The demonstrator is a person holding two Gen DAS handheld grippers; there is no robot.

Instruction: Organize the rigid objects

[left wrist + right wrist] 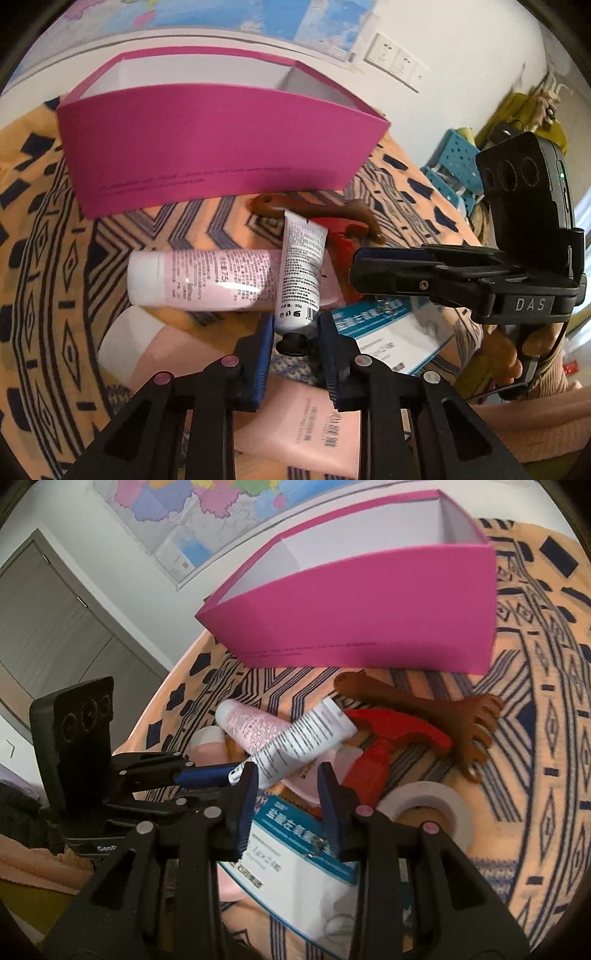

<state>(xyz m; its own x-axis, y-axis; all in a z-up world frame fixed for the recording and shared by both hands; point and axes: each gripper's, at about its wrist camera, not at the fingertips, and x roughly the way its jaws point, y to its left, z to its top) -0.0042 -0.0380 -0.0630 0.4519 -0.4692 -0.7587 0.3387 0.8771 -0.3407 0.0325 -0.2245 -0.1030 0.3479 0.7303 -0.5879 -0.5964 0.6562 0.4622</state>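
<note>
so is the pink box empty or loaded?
Cannot tell fully: pink box is open-topped, only bare white inner walls show; its floor is hidden in both views.

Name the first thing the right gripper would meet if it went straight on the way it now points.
Probably the blue-and-white box lying between and just beyond the right gripper; the white tube lies further on, though depth is unclear.

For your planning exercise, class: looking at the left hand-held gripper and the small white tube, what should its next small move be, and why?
Probably lift the small white tube straight up. The left hand-held gripper has its pads closed against the tube's capped end, and the tube lies across a pink tube, so a lift clears it before carrying it to the open pink box behind.
</note>
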